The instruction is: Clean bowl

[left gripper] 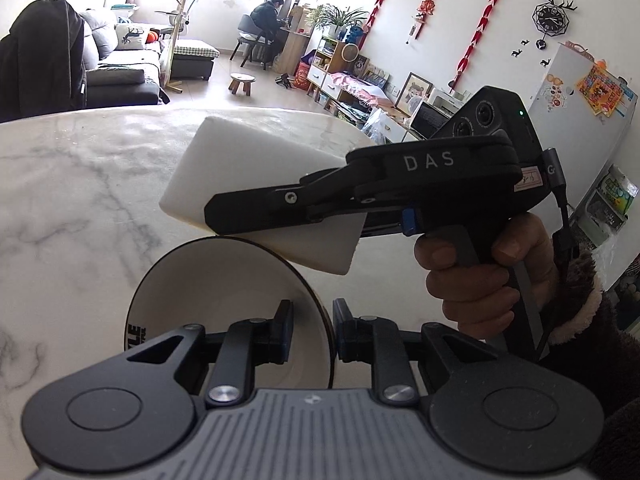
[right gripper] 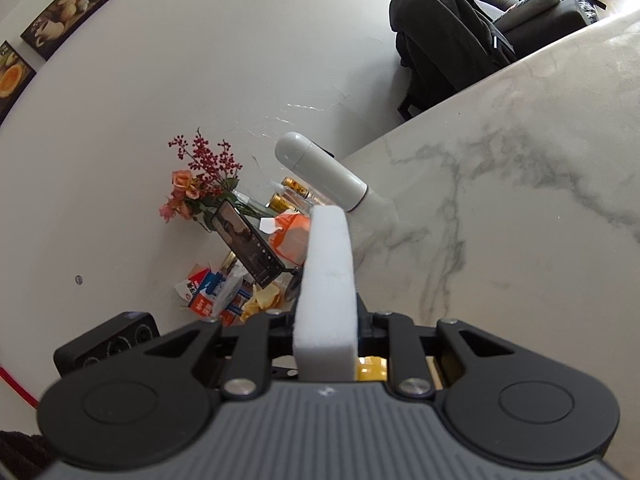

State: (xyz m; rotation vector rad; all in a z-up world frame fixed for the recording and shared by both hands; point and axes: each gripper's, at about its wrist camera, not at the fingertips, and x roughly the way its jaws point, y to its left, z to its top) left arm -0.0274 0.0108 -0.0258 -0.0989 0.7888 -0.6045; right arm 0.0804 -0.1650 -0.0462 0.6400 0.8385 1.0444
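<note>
Left wrist view: marble table (left gripper: pixel 72 184) spreads ahead; the bowl (left gripper: pixel 224 288), tipped on edge, is pinched at its rim by the left gripper (left gripper: pixel 312 330), likely to expose its inside. Just above it, the right gripper (left gripper: pixel 256 210) clamps a white sponge (left gripper: pixel 224 160), poised for wiping.

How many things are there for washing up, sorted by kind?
Bowl: 1
Sponge: 1
Grippers, left gripper and right gripper: 2
Total: 4
</note>
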